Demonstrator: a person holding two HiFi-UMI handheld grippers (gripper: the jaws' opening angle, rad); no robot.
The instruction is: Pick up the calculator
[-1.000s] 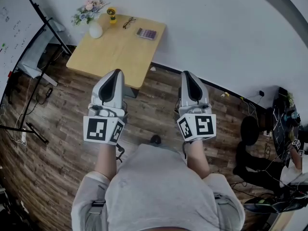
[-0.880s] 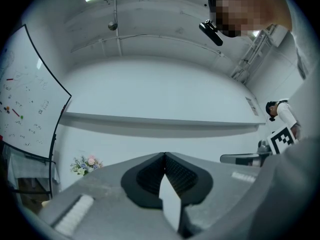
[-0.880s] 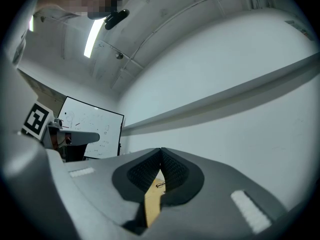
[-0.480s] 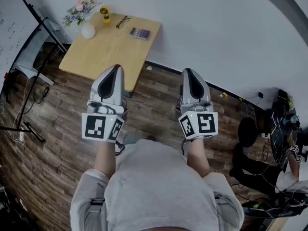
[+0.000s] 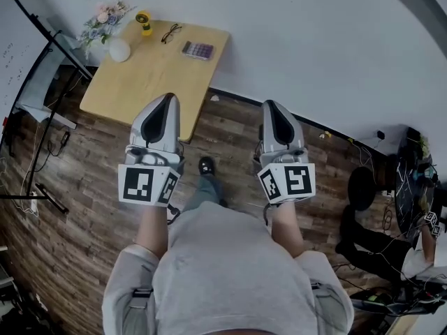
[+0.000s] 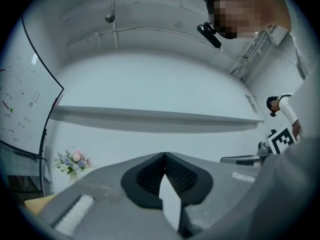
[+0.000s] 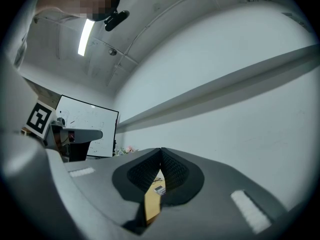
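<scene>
My left gripper [image 5: 166,100] and right gripper [image 5: 272,105] were both empty, jaws pressed together. The calculator [image 5: 198,49] lay untouched at the far edge of the table [image 5: 133,82] by the wall [image 5: 300,40], well ahead. Reaching and grasping were, I judged, all left.

One wooden table [image 5: 133,89]. On it: one calculator [image 5: 198,49], one pair of glasses [image 5: 170,32], one small yellow item [image 5: 143,21], one white vase [image 5: 119,49], one bunch of flowers [image 5: 98,21], so five things on top. Two grippers: left gripper [image 5: 167,98], right gripper [image 5: 271,105]. Marker cubes [image 5: 148,185]: two, one per gripper. One shoe [image 5: 207,165] showing on the wood floor [image 5: 84,187]. One whiteboard [image 7: 87,129] in the right gripper view. One ceiling light strip [image 7: 86,36]. One other person [image 5: 374,237] at the head view's right edge, mostly cropped.
</scene>
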